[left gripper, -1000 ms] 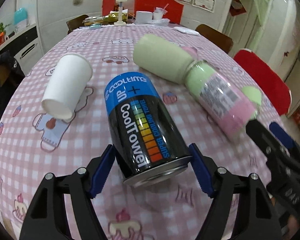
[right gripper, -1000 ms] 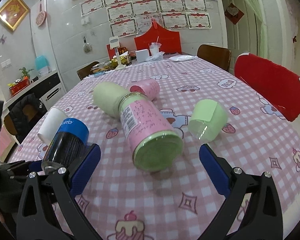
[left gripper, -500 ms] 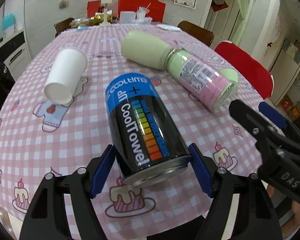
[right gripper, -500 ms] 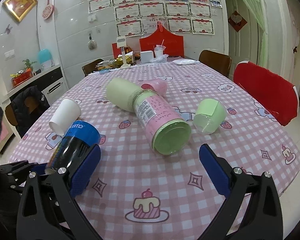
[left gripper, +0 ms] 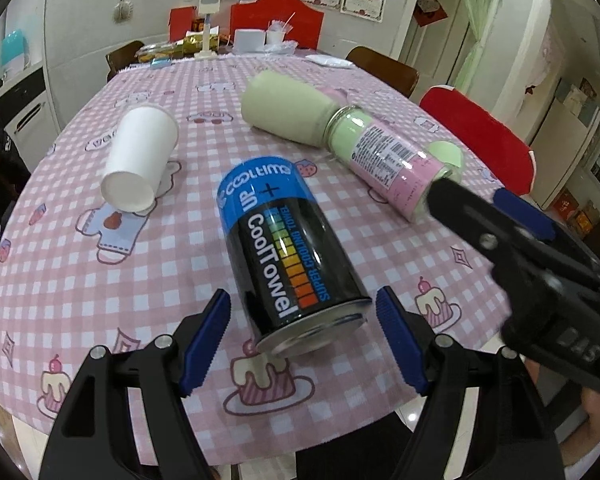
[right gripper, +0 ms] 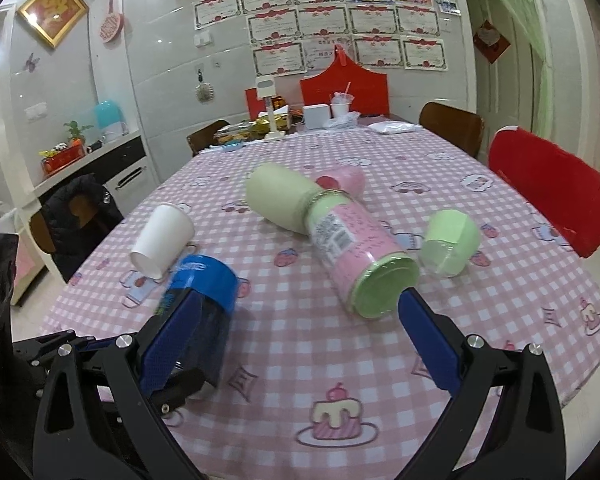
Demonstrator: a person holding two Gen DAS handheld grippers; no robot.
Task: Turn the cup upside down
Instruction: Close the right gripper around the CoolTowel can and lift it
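Observation:
A black and blue "CoolTowel" can [left gripper: 288, 256] lies on its side on the pink checked tablecloth [left gripper: 60, 280], its metal end toward me. My left gripper [left gripper: 302, 340] is open, its blue pads [left gripper: 206, 336] either side of the can's near end with gaps showing. The can also shows in the right wrist view [right gripper: 198, 304], blurred. My right gripper [right gripper: 296, 344] is open and empty, above the table's near edge. A white paper cup [left gripper: 140, 160] lies on its side at the left. A green cup [right gripper: 450, 242] lies at the right.
A pink and green canister [right gripper: 352, 252] and a pale green cylinder [right gripper: 280, 200] lie end to end mid-table, a pink cup [right gripper: 342, 178] behind them. A red chair [right gripper: 548, 192] stands at the right. Clutter sits at the table's far end [right gripper: 300, 120].
My left gripper has opened: its pads gripped the can before and now stand apart from it. Both grippers have drawn back toward the table's near edge.

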